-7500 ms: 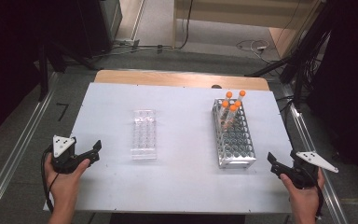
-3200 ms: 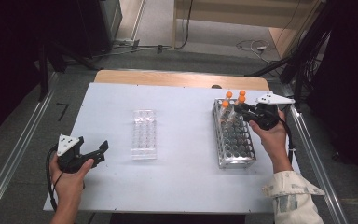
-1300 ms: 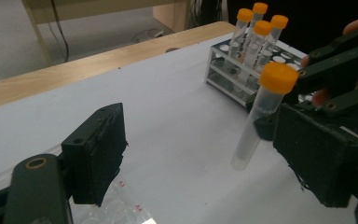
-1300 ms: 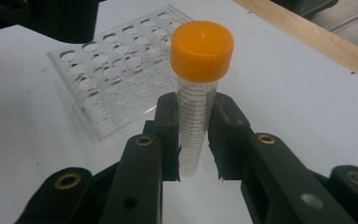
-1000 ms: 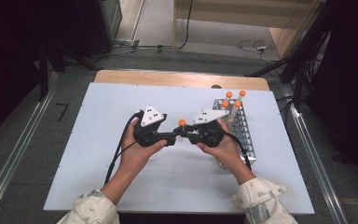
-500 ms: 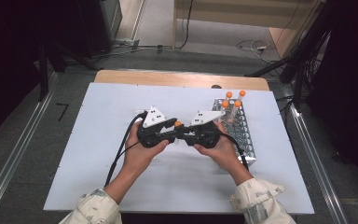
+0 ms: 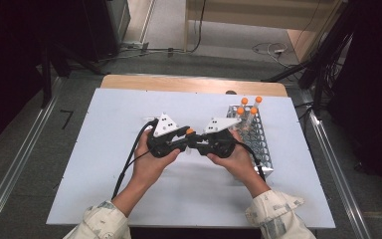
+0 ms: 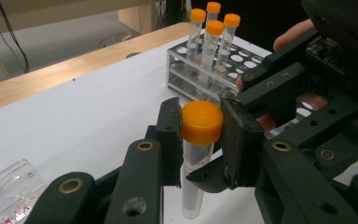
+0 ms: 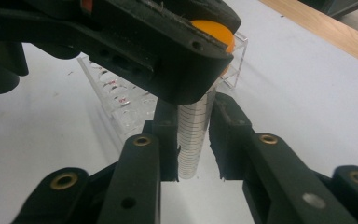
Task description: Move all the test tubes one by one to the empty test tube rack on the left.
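Above the middle of the table, the left gripper has just clamped onto the tube's orange cap while the right gripper grips the tube, so unscrewing looks next.

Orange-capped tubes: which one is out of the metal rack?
The tube clamped between both grippers, the left gripper on its cap; the other three tubes stand in the rack.
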`<action>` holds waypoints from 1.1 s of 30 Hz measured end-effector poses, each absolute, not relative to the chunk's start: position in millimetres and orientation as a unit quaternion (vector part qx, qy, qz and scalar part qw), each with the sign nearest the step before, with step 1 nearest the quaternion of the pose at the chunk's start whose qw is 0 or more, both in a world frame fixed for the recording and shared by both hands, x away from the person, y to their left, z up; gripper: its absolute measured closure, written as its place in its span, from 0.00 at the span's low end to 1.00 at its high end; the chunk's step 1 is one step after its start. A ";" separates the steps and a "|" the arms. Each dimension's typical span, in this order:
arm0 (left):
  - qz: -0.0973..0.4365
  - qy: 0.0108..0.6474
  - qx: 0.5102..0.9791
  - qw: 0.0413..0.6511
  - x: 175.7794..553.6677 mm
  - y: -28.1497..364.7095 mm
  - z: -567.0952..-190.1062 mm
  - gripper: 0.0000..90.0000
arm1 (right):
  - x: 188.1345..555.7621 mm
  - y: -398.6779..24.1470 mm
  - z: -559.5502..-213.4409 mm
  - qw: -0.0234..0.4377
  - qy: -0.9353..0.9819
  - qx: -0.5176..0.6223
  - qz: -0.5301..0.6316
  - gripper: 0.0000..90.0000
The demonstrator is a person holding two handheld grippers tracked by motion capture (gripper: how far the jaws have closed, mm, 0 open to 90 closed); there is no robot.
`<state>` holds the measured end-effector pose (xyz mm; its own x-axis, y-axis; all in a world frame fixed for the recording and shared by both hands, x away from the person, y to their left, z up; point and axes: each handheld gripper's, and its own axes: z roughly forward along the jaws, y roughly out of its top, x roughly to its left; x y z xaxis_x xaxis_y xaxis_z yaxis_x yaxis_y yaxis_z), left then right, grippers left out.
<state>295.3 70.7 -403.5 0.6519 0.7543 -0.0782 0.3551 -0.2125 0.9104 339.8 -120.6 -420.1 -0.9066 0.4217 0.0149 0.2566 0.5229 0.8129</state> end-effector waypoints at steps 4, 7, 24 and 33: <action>0.193 0.369 0.754 0.508 295.7 70.3 -403.6 0.79 | 339.5 -122.0 -417.8 0.091 0.862 0.199 0.456 0.71; 0.192 0.369 0.754 0.508 295.9 70.0 -403.3 0.79 | 339.8 -122.5 -418.0 0.089 0.862 0.202 0.456 0.67; 0.194 0.396 0.733 0.518 305.5 87.2 -394.9 0.79 | 338.2 -124.3 -415.4 0.102 0.848 0.239 0.461 0.21; 0.201 0.417 0.718 0.520 314.6 104.1 -385.6 0.79 | 337.1 -134.8 -410.9 0.114 0.840 0.258 0.464 0.17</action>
